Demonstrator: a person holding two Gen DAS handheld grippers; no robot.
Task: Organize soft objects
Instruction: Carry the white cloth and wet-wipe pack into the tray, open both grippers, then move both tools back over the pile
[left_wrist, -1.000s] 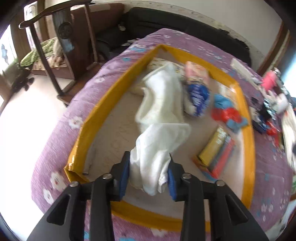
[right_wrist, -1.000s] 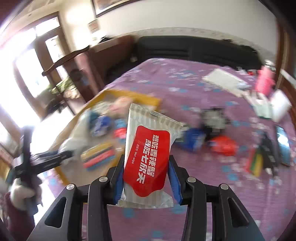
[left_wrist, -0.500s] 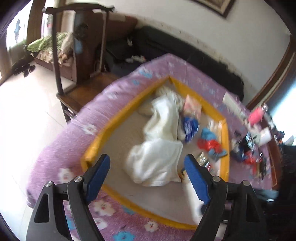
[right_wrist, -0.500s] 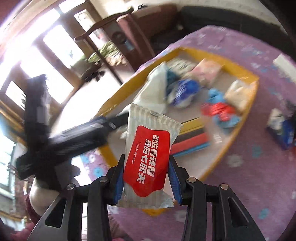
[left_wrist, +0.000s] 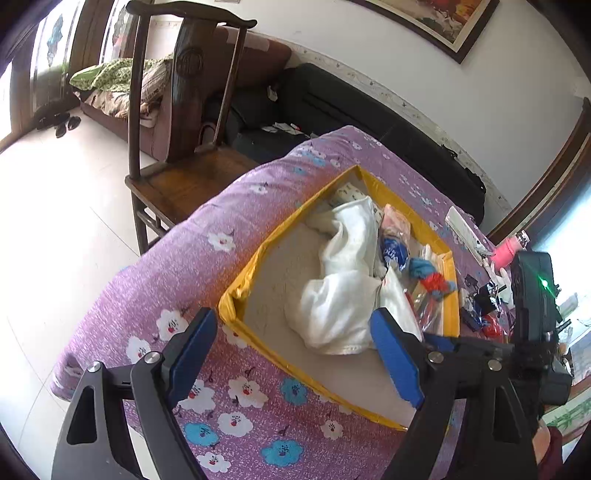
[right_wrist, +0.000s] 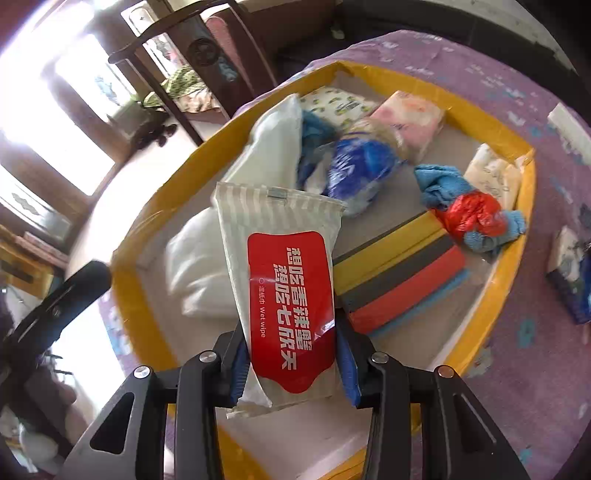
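Right gripper (right_wrist: 291, 365): closed on the lower part of a wet wipe pack (right_wrist: 284, 291), upright between the blue pads, above the near side of the box.
Left gripper (left_wrist: 295, 354): wide open, empty, over the near corner of the box.
Box (left_wrist: 255, 264): yellow-rimmed, shallow, on the purple flowered bedspread (left_wrist: 177, 258).
Contents: white towel (left_wrist: 340, 302) bunched along the left side; blue packet (right_wrist: 354, 166); pink tissue pack (right_wrist: 410, 118); blue and red cloths (right_wrist: 472, 214); stack of colored sponges (right_wrist: 399, 273).
Free space: bare floor at the near end, between towel and sponges.
Step in hand: likely placing the pack in the box.
Method: lower over the bare patch, lay flat, open only once resting.
Caution: soft pack, apt to tip against the towel if dropped from height; keep clear of the left gripper.
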